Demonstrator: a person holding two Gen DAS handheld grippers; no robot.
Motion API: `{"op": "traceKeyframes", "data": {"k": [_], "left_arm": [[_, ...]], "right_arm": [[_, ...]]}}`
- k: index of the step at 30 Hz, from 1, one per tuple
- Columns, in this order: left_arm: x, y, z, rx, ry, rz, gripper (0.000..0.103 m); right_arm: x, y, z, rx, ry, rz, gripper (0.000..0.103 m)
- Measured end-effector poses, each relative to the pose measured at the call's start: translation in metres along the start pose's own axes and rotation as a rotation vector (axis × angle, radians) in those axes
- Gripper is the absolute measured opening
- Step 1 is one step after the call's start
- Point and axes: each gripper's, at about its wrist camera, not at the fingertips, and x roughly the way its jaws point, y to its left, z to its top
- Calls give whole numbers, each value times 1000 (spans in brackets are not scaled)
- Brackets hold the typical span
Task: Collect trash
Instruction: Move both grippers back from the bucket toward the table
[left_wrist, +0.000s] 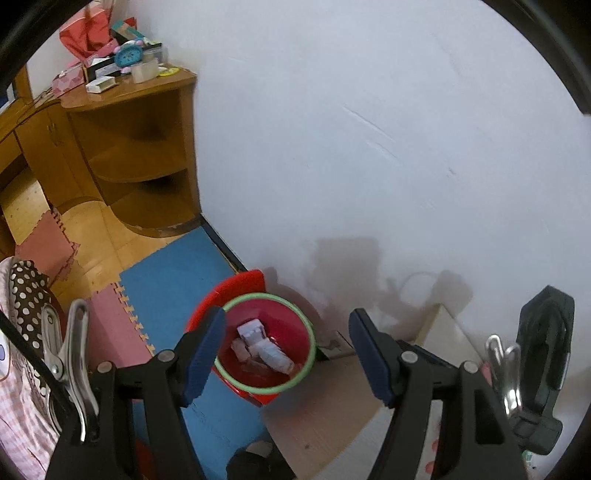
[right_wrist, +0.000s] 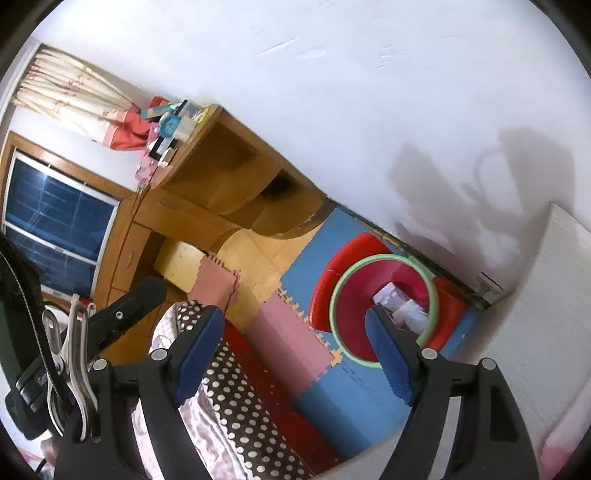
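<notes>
**Fingers empty, trash in bin**

Fingers on both your grippers are spread, nothing between them: left gripper (left_wrist: 286, 354), right gripper (right_wrist: 295, 350). The trash (left_wrist: 258, 345) sits in the red bin (left_wrist: 295, 332) with the green rim, on the blue floor mat (left_wrist: 173, 280) against the wall (left_wrist: 369, 147). It looks like crumpled pale paper or wrappers: probably light, soft, crushable, not fragile. If you regrasp, pinch a raised fold, not a flat face. Bin is far from full; only its bottom is covered.
</notes>
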Motion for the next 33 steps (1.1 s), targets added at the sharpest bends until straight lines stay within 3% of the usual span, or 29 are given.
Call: {"op": "traceKeyframes", "data": {"k": [5, 14, 18, 23, 29, 33], "left_arm": [[-15, -40, -12, 34, -35, -7, 72], [-54, -107, -56, 120, -122, 97, 72], [-65, -137, -83, 139, -131, 106, 72], [-68, -157, -107, 128, -117, 114, 72], [-68, -175, -126, 134, -112, 135, 72], [-66, -187, -135, 136, -96, 129, 72]], "right_arm": [[-40, -7, -16, -8, -49, 11, 80], [-113, -26, -54, -152, -98, 59, 80], [-138, -35, -74, -219, -98, 84, 80], [-183, -43, -119, -308, -130, 45, 80], [-237, -75, -180, -314, -154, 122, 80], [-272, -105, -215, -327, -220, 142, 80]]}}
